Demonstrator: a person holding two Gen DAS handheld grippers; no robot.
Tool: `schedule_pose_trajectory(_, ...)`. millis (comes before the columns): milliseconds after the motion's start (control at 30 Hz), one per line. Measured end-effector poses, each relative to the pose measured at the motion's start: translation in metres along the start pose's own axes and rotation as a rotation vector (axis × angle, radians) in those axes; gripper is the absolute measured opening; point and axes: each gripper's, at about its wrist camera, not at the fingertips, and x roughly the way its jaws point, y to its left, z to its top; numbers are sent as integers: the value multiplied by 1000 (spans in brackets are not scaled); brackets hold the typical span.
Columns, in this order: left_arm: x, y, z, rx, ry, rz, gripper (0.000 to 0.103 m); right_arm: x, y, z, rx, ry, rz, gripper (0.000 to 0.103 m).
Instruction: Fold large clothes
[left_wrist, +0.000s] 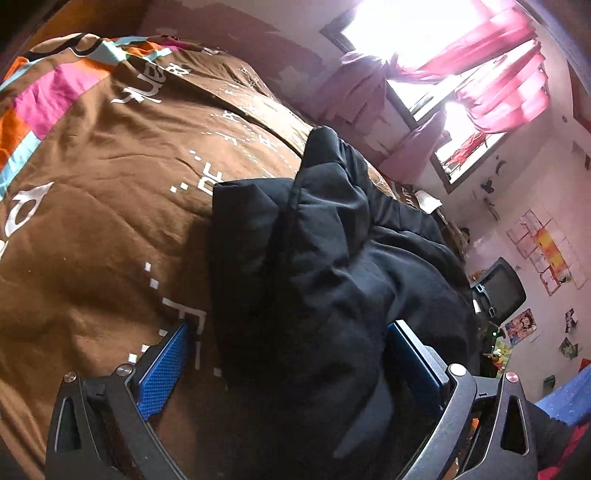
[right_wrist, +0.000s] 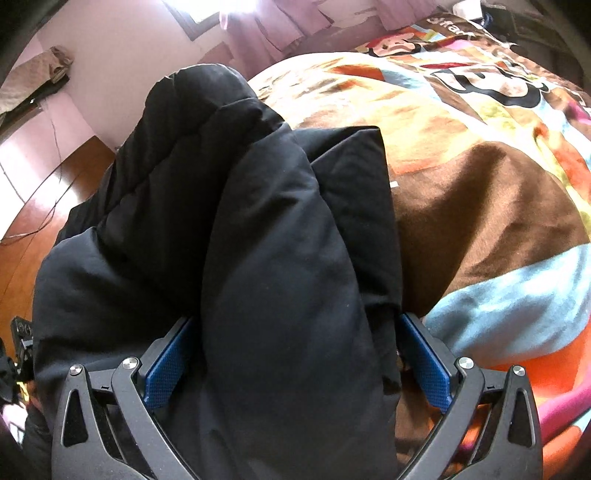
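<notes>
Black padded jacket (left_wrist: 317, 266) lies bunched on bed with brown patterned blanket (left_wrist: 110, 177). Left gripper (left_wrist: 291, 354) jaws spread wide, thick fold of jacket between blue pads, left pad clear of fabric. Right gripper (right_wrist: 295, 354) jaws also wide around a bulky fold, fabric filling the gap; firm grip cannot be told.

You are looking at a plain black padded garment (left_wrist: 314, 266) lying on a brown bedcover (left_wrist: 110, 192) showing white lettering and pink, orange and light-blue stripes. Your gripper fingers are wearing blue dotted pads (left_wrist: 162, 369) on dark grey frames. Pink curtains (left_wrist: 491, 74) are glowing, perhaps red, against pale pink walls (left_wrist: 535, 192).
</notes>
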Motion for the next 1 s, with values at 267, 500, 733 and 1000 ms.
schedule_pose_trajectory(267,0,-12,-4,59,24,14,102,1,12,1,138,123,-15,102)
schedule_pose_trajectory(500,-6,-10,-1,39,16,-18,62,-21,29,-9,183,81,-46,68)
schedule_pose_trajectory(733,-38,-40,1,145,-91,-67,25,-58,50,-7,151,41,-8,19)
schedule_pose_trajectory(1000,-87,-82,-1,292,-287,-96,20,-114,123,18,-29,-122,147,14)
